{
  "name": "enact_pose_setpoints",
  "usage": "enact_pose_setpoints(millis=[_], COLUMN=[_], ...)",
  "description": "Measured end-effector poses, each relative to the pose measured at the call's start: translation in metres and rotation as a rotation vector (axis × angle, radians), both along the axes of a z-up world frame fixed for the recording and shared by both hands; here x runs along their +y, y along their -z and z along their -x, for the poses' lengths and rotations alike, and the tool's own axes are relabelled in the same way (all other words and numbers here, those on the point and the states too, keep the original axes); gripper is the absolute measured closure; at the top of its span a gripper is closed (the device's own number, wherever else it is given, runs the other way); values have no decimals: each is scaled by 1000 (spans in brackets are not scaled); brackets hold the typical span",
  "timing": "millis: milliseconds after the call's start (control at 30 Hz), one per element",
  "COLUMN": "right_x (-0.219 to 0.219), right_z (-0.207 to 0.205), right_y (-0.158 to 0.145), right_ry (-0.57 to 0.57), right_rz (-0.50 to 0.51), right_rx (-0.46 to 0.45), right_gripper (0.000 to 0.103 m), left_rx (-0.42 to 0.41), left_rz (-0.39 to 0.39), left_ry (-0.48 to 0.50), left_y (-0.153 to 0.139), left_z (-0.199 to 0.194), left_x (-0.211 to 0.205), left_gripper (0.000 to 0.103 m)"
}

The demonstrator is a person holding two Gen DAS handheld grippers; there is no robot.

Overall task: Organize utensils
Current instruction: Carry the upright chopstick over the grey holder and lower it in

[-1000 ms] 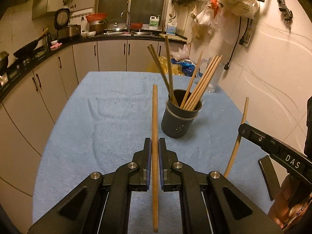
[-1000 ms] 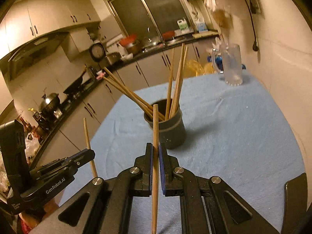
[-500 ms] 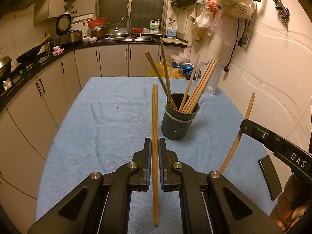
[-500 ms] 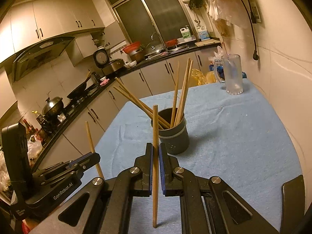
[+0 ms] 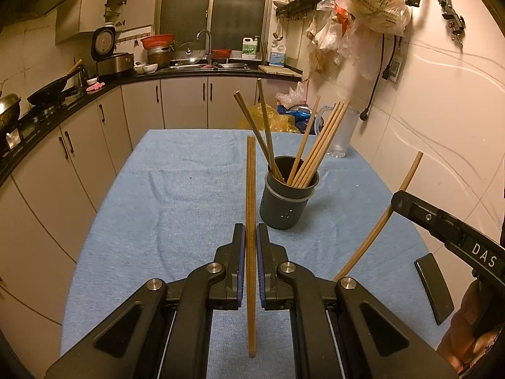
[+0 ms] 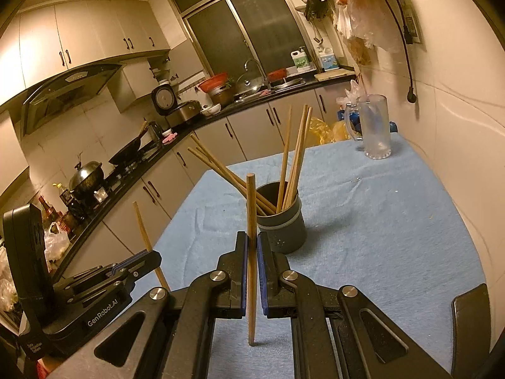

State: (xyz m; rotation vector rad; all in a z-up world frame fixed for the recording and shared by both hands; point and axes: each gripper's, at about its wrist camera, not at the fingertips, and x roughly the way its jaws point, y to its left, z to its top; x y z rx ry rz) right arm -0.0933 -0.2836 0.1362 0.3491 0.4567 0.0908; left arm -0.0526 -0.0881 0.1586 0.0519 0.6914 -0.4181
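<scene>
**Each gripper holds one chopstick short of the cup**

While the left gripper (image 5: 250,246) pinches a chopstick (image 5: 250,189) upright, the cup (image 5: 288,200) of chopsticks stands just beyond, slightly right, on the blue cloth (image 5: 176,189).

From the right wrist, the right gripper (image 6: 252,249) clamps another chopstick (image 6: 251,208), cup (image 6: 284,230) directly behind.

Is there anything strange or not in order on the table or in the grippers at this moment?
Nothing is spilled or broken. The chopsticks in the dark holder lean apart in two loose groups. Each hand-held gripper, left and right, grips one chopstick upright, not yet in the holder. The blue cloth has slight wrinkles.
</scene>
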Motion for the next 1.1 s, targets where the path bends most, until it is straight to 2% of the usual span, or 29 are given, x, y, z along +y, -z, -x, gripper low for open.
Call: enact_pose_setpoints(millis=[1100], right_x=[-5], right_z=[41], right_y=[-19], right_ry=[32], right_rz=[-10], right_rx=[-66], right_gripper=[96], left_rx=[-62], left_rz=[4], left_ry=[11], left_y=[-22], left_z=[35], left_x=[4], left_gripper=[97])
